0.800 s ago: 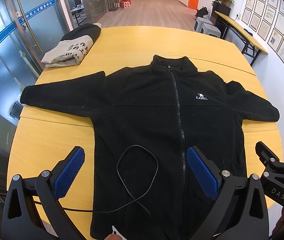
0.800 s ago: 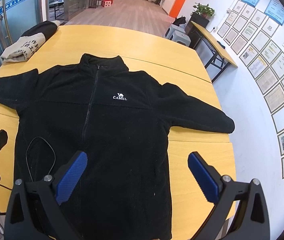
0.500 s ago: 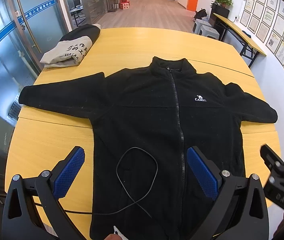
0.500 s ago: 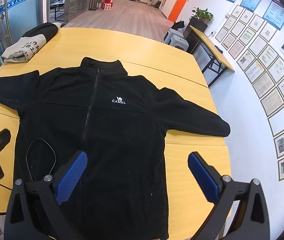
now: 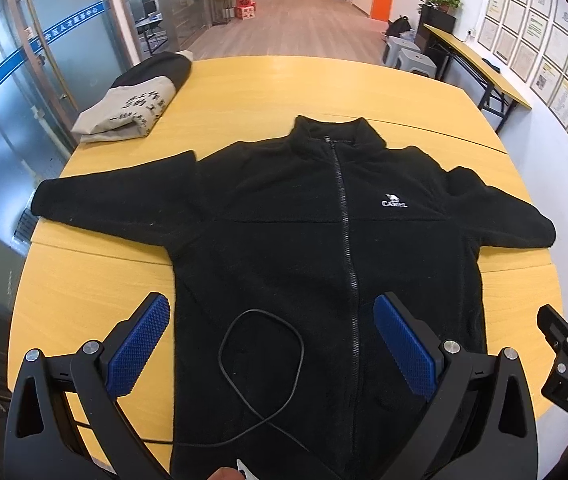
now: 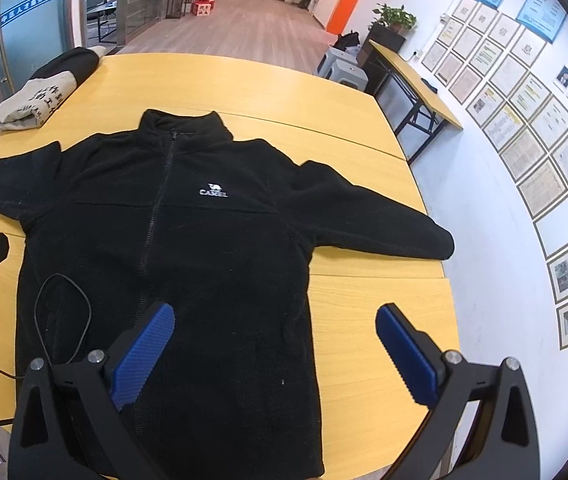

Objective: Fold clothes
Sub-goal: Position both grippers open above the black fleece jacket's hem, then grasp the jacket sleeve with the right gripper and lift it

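Observation:
A black zip fleece jacket [image 5: 324, 248] [image 6: 187, 240] lies flat and face up on the yellow table [image 5: 95, 280] [image 6: 368, 312], sleeves spread out to both sides, collar at the far end. My left gripper [image 5: 269, 344] hovers open above the jacket's lower left part, with nothing between its blue pads. Over the lower right hem my right gripper [image 6: 273, 344] also stands open and holds nothing. A thin black cable [image 5: 259, 356] [image 6: 63, 316] loops across the jacket's lower front. Part of the right gripper shows at the right edge of the left wrist view.
A folded grey and black garment [image 5: 135, 104] [image 6: 39, 96] sits at the table's far left corner. Glass doors stand on the left, a wall of framed papers [image 6: 544, 140] on the right. Another long table [image 5: 476, 64] and stools stand beyond.
Both views have pulled back slightly from the jacket, which now sits a little further away and lower in frame. The jacket and cable lie as before, and both grippers stay open.

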Demonstrator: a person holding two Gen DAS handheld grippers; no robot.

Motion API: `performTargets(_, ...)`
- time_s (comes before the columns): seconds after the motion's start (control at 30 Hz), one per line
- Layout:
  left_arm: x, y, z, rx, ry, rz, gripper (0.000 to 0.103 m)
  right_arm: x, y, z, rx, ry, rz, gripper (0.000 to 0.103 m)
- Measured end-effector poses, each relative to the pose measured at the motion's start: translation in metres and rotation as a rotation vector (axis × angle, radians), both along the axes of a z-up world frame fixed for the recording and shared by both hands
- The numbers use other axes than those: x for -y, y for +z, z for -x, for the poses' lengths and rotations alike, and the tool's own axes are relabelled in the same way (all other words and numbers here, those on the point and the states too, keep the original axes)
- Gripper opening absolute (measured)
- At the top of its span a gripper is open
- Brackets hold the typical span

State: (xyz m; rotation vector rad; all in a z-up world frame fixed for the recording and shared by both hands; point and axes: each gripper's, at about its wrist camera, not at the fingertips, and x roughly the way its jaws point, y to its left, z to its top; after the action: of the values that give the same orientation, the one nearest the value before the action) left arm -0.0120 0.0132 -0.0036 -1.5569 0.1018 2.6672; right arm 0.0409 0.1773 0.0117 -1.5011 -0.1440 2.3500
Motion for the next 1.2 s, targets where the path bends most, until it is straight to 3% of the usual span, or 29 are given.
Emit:
performTargets(0.07,-0.008,-0.001,0.004,-0.002,-0.024,-0.01,0.103,-0.012,-0.002,-0.002,-0.012,-0.016,0.033,0.103)
performTargets(0.23,-0.046,-0.008,0.02,-0.036,-0.153,-0.013,0.103,-0.088,-0.013,-0.014,-0.075,-0.047,0.312,0.103)
performTargets(0.37,-0.085,-0.041,0.059,-0.088,-0.239,0.006,0.103,-0.224,-0.043,-0.041,-0.143,-0.246,0.414,0.103)
performTargets(0.43,-0.106,-0.06,0.085,-0.106,-0.255,-0.044,0.103,-0.298,-0.064,-0.052,-0.197,-0.313,0.479,0.103)
performTargets(0.6,-0.15,-0.117,0.145,-0.064,-0.232,-0.11,0.103,-0.456,-0.103,-0.062,-0.35,-0.35,0.564,0.103)
performTargets(0.7,-0.166,-0.15,0.169,-0.05,-0.198,-0.036,0.103,-0.532,-0.14,-0.045,-0.381,-0.361,0.611,0.102)
performTargets(0.83,-0.155,-0.15,0.171,-0.068,-0.122,-0.076,0.103,-0.615,-0.191,-0.028,-0.41,-0.424,0.732,0.079)
performTargets(0.93,-0.128,-0.137,0.159,-0.097,-0.039,-0.079,0.103,-0.652,-0.229,-0.019,-0.43,-0.467,0.874,0.074)
performTargets(1.0,-0.102,-0.123,0.147,-0.116,0.023,-0.085,0.103,-0.662,-0.253,-0.014,-0.433,-0.475,0.978,0.058)
performTargets(1.03,-0.088,-0.115,0.14,-0.123,0.057,-0.083,0.103,-0.664,-0.257,-0.016,-0.451,-0.483,0.986,0.043)
performTargets(1.07,-0.073,-0.107,0.133,-0.125,0.089,-0.076,0.103,-0.666,-0.259,-0.019,-0.483,-0.491,0.989,0.021)
performTargets(1.17,-0.031,-0.087,0.112,-0.132,0.155,-0.021,0.103,-0.663,-0.243,-0.035,-0.603,-0.482,0.946,0.001)
performTargets(1.2,-0.021,-0.081,0.106,-0.136,0.159,0.002,0.103,-0.661,-0.234,-0.039,-0.634,-0.467,0.917,0.001)
